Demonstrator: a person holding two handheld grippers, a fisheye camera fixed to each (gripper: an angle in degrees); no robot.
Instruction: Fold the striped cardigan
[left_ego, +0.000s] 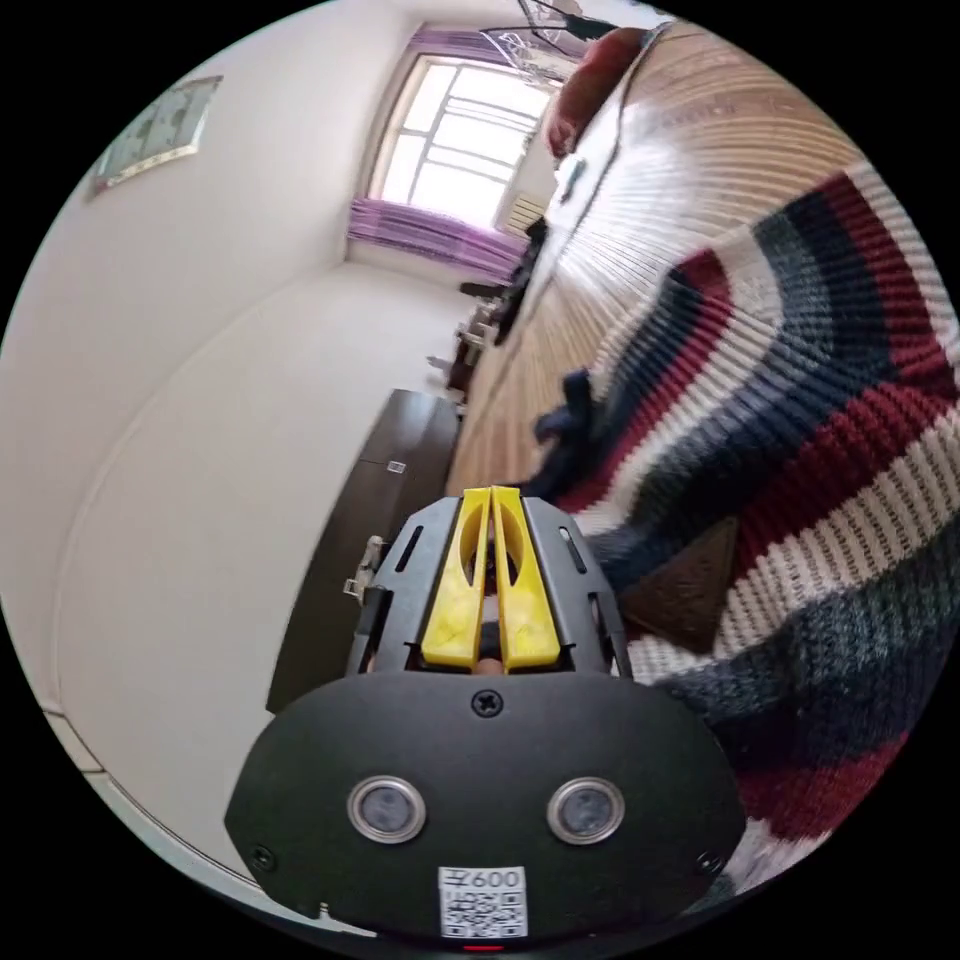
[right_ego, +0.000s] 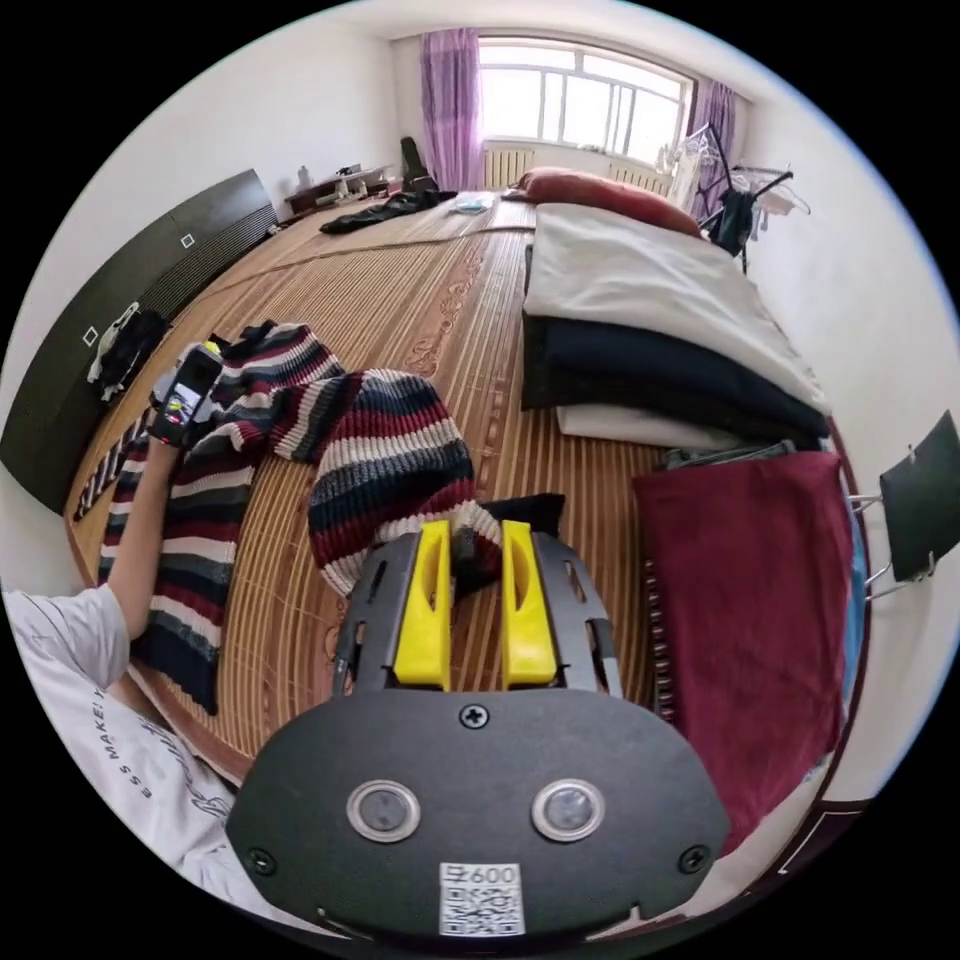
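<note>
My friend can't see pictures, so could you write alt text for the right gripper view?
A hand-held gripper with yellow jaws pinches an edge of a striped cardigan and lifts it off a bamboo mat on a bed. A person's arm holds the other gripper at the cardigan's far side; folded bedding lies alongside.

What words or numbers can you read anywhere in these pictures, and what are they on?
"MAKE!": on the person's white T-shirt; letters beside it are cut off.
Sticker on the right gripper: a label, left unread.
Same sticker on the left gripper: left unread.
Framed wall picture: too blurred to read.
</note>
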